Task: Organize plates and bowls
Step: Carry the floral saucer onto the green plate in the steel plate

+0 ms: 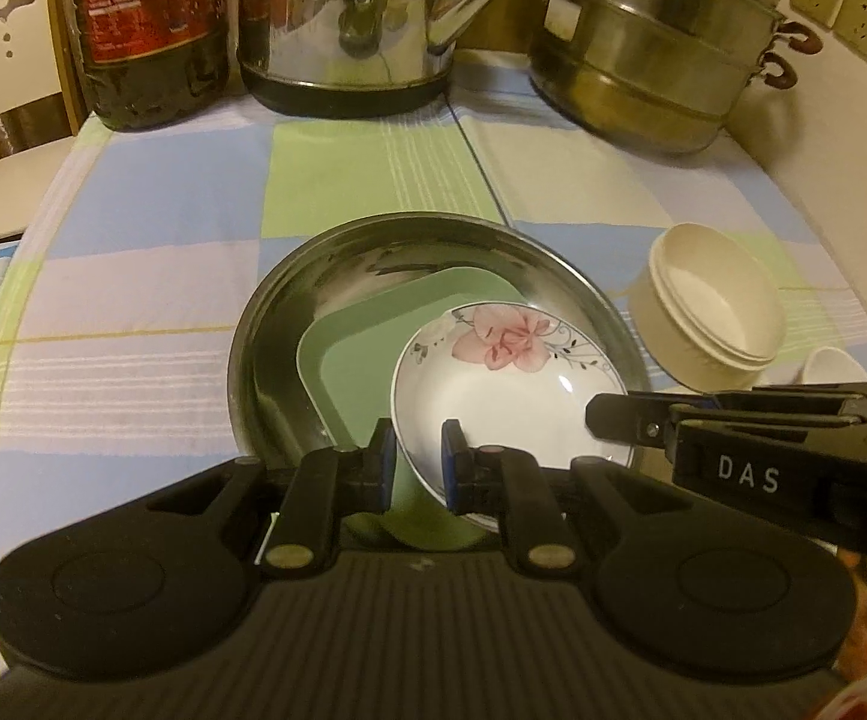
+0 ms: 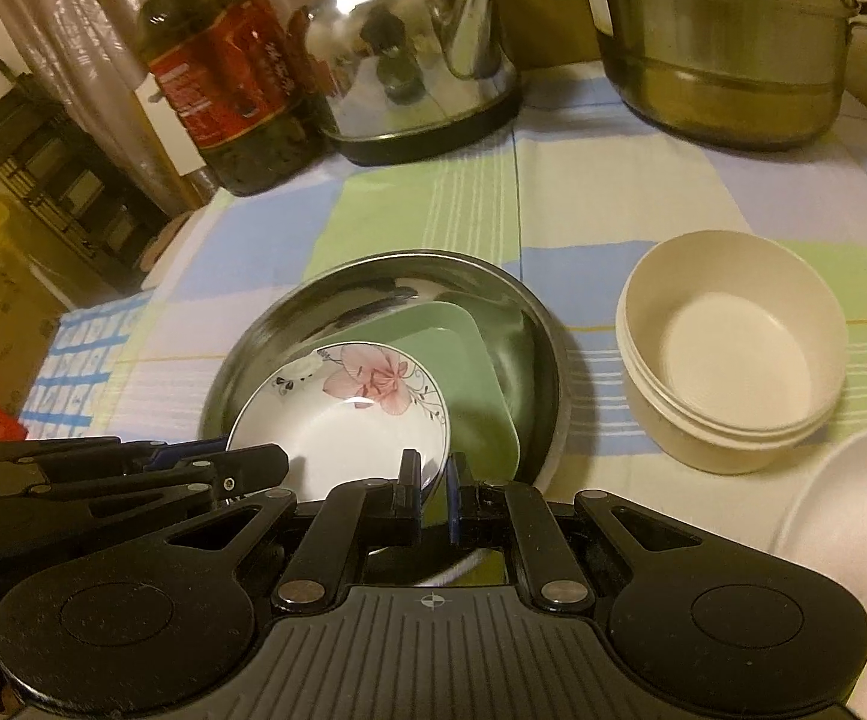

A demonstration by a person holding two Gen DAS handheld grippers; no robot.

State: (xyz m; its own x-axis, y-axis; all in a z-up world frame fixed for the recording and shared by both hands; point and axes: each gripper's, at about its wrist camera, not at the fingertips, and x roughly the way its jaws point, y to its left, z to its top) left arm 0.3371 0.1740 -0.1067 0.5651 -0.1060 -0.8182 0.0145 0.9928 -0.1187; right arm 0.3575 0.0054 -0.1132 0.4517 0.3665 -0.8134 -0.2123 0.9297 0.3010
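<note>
Both sets of jaws are nearly closed, each pinching the near rim of the stack. On the left gripper (image 1: 418,456) the pads clamp the near lip of the floral dish (image 1: 511,384), with the green plate (image 1: 361,354) showing between them too. On the right gripper (image 2: 433,489) the jaws look nipped onto the near rim of the green plate (image 2: 481,396) and perhaps the steel pan (image 2: 373,282) under it; which layer they bite I cannot tell.

The stack is pan at the bottom, green plate in it, floral dish (image 2: 343,420) on top, tilted toward the grippers. It sits near the middle of the checked cloth (image 1: 163,228), toward its near edge. Nested cream bowls (image 2: 733,348) stand just to its right, and a white bowl (image 2: 853,540) lies at the near right corner.

The step appears to be a two-handed carry or set-down of the stack. To do it well, keep both hands level and moving together so the tilted dish does not slide. Keep the grip firm on the thin rims, and steer clear of the cream bowls.
</note>
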